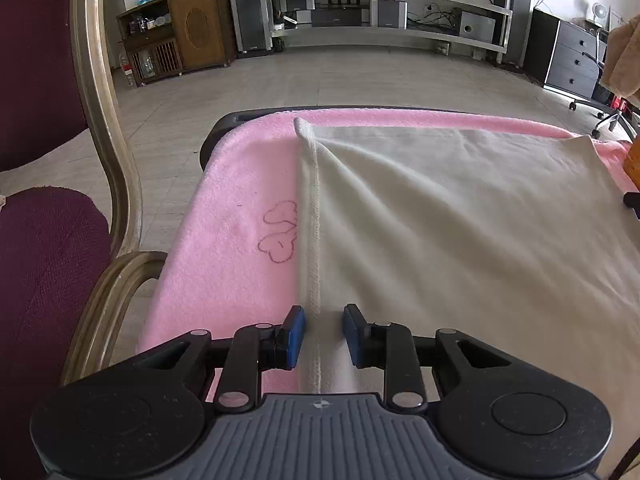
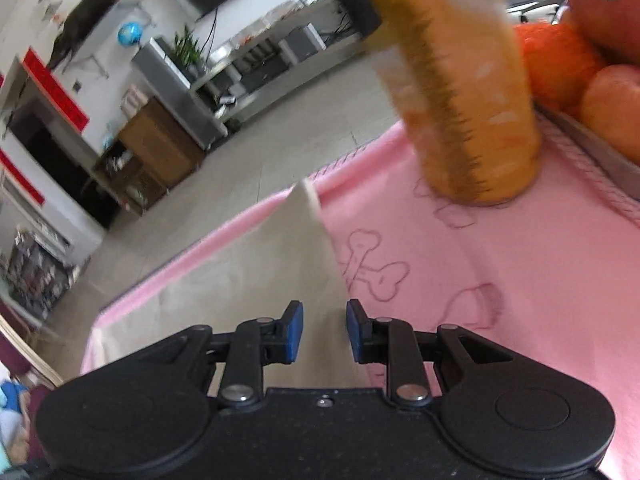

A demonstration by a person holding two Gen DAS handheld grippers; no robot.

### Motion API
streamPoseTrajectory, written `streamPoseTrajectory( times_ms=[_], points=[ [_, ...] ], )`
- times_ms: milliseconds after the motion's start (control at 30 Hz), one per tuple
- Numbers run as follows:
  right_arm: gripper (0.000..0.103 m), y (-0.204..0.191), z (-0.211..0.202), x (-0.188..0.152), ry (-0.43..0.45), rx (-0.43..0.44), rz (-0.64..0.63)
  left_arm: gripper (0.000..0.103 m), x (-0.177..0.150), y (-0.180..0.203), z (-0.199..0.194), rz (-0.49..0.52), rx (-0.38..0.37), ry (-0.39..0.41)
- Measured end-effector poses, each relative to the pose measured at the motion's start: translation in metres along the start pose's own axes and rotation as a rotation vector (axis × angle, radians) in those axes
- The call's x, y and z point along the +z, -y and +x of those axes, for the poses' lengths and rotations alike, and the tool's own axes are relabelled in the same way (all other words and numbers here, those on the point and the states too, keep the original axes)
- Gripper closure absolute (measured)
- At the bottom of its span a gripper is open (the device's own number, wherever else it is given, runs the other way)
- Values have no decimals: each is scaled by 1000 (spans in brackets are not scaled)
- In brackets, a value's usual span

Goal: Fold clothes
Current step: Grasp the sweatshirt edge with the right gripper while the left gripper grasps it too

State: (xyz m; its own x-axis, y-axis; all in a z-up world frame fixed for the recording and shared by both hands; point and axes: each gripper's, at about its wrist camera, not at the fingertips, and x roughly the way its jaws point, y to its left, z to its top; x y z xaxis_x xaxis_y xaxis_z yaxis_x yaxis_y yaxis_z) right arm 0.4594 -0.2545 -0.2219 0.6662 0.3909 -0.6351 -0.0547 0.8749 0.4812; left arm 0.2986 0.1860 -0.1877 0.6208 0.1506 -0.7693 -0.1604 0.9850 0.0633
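- The white garment (image 1: 440, 208) lies spread over a pink blanket (image 1: 224, 248) that covers the counter (image 1: 224, 120); its stitched left edge runs from the near side away to a far corner that sits just short of the counter's far rim
- The left tongs (image 1: 324, 334) stand partly open, straddling that stitched hem at the near end; cloth passes between the blue pads (image 1: 294, 336), but a gap shows on each side, so I judge nothing is pinched yet
- Placing the tongs astride the hem looks deliberate: a seamed edge gives a firm line to grab and lift for a fold
- The right tongs (image 2: 325, 332) are also partly open, poised over the garment's right side, where the cloth narrows to a pointed far corner (image 2: 306, 192); the view is blurred, and the pads do not appear to press on the fabric
- With one pair of tongs at each side of the near edge, the likely plan is to grip both sides and carry the near edge over toward the far one
- Far right on the blanket stands an orange container (image 2: 472, 120) beside a tray of fruit (image 2: 580, 60); both sit close to the garment's right corner and could be brushed during a lift
- A maroon chair (image 1: 48, 260) stands just left of the counter
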Motion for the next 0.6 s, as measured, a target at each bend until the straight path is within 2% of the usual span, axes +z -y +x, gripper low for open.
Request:
streamPoseTrajectory(
  times_ms=[67, 100, 133, 300, 367, 400, 500, 600],
  points=[
    [80, -7, 6, -1, 0, -20, -47, 77, 0, 1, 2, 3, 4, 1],
    [97, -12, 6, -1, 12, -48, -81, 77, 0, 1, 2, 7, 8, 2],
    [102, -18, 4, -1, 33, -89, -123, 77, 0, 2, 2, 12, 11, 2],
    [102, -34, 2, -6, 79, -261, -242, 75, 0, 3, 2, 31, 25, -5],
    [100, -38, 2, -9, 70, -288, -257, 72, 1, 0, 2, 26, 27, -9],
    [94, -40, 1, -9, 62, -288, -260, 72, 2, -1, 2, 22, 27, -13],
    [85, -43, -9, 0, 67, -230, -247, 72, 13, -9, -1, -36, 22, -3],
    [76, -48, -17, 14, 89, -169, -233, 63, 39, -16, 8, -72, 47, 56]
  ],
)
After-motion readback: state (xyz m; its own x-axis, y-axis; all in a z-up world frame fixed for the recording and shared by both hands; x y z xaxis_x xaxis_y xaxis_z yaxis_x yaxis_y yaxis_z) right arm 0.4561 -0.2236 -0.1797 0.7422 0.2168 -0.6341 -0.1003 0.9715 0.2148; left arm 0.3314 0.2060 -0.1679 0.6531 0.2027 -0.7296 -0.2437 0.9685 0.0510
